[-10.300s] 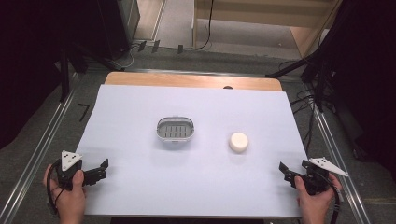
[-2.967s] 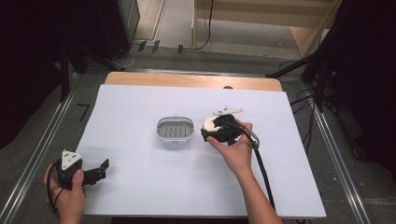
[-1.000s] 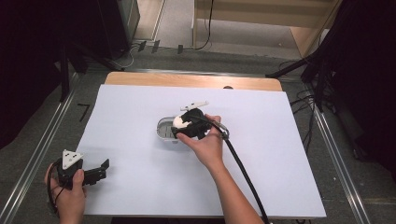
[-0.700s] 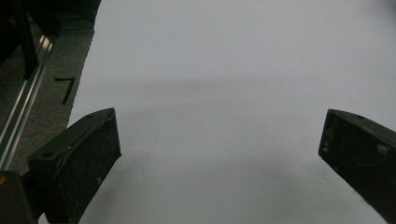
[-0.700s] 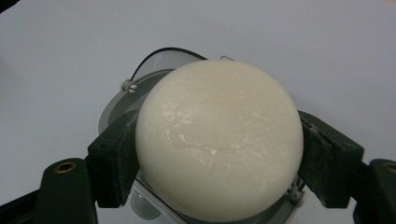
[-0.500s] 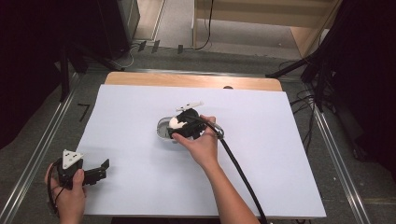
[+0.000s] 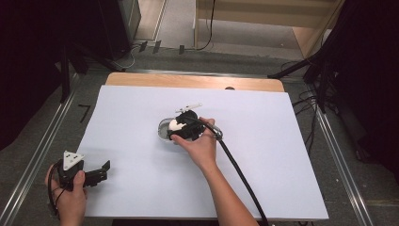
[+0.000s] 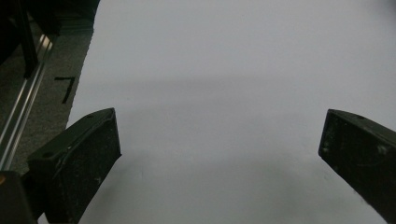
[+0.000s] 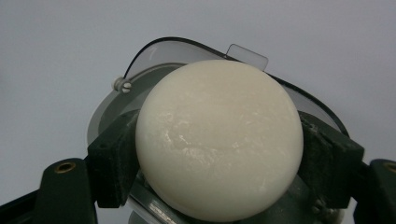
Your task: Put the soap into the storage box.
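The white-covered table [image 7: 263, 155] carried little: a small oval dish [image 7: 164, 129] near its middle, with a transparent lid and a grey slotted tray inside. The right gripper [image 7: 178, 130] hung directly over that dish, the person's right hand [image 7: 200, 143] reaching in from the near side, cable trailing back toward the table's front edge. Far off at the near left corner, the left gripper [image 7: 101, 170] rested low over bare sheet, its jaws spread wide with nothing between them, as the left gripper view confirmed.

In the right gripper view, the jaws were clamped on a round cream-white bar of soap [image 9: 219, 140], one pad [image 9: 112, 158] pressing each side so that the soap bulged out ahead of them. The soap had no real long axis; it read as a rounded puck gripped across its width. Just beyond and beneath it lay the dish [image 9: 154, 56], its raised lid curving behind the soap and the tray showing under the pads. The relation that mattered was vertical: the soap sat directly above the tray, apparently not yet resting on it. The coming move was probably a short lowering and a release, all the right hand's work.
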`<state>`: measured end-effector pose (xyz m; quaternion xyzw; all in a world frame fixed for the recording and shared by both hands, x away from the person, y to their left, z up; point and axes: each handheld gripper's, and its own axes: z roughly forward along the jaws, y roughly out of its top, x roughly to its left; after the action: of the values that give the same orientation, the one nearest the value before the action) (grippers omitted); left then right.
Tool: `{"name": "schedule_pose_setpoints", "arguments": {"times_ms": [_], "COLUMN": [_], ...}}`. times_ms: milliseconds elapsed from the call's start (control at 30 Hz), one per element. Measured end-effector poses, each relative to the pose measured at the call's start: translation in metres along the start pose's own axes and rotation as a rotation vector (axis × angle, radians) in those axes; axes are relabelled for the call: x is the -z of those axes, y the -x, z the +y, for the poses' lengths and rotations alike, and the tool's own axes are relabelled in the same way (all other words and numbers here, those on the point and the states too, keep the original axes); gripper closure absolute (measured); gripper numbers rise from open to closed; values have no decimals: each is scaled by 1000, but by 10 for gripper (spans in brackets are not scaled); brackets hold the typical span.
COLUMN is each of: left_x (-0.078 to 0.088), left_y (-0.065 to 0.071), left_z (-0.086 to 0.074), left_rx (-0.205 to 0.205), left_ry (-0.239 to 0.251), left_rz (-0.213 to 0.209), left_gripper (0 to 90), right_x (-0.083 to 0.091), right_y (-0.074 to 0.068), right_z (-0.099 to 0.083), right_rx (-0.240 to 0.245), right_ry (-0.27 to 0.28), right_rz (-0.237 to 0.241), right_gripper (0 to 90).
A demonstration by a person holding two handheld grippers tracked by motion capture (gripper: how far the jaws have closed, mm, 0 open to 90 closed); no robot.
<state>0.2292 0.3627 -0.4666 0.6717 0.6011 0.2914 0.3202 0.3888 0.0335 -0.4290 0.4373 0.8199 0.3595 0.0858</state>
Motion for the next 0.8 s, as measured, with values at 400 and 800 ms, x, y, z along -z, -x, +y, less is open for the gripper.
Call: {"name": "schedule_pose_setpoints", "arguments": {"times_ms": [400,800], "left_x": [0,0], "left_y": [0,0], "left_z": [0,0], "left_rx": [-3,-4], "left_ry": [-2,-3], "left_rz": [-1,-1], "left_gripper": [0,0], "right_x": [5,12], "right_y": [-1,1], "right_z": [1,0], "right_rx": [-5,-9], "right_ry": [13,39], "right_rz": [18,18], "right_gripper": [229,240]}}
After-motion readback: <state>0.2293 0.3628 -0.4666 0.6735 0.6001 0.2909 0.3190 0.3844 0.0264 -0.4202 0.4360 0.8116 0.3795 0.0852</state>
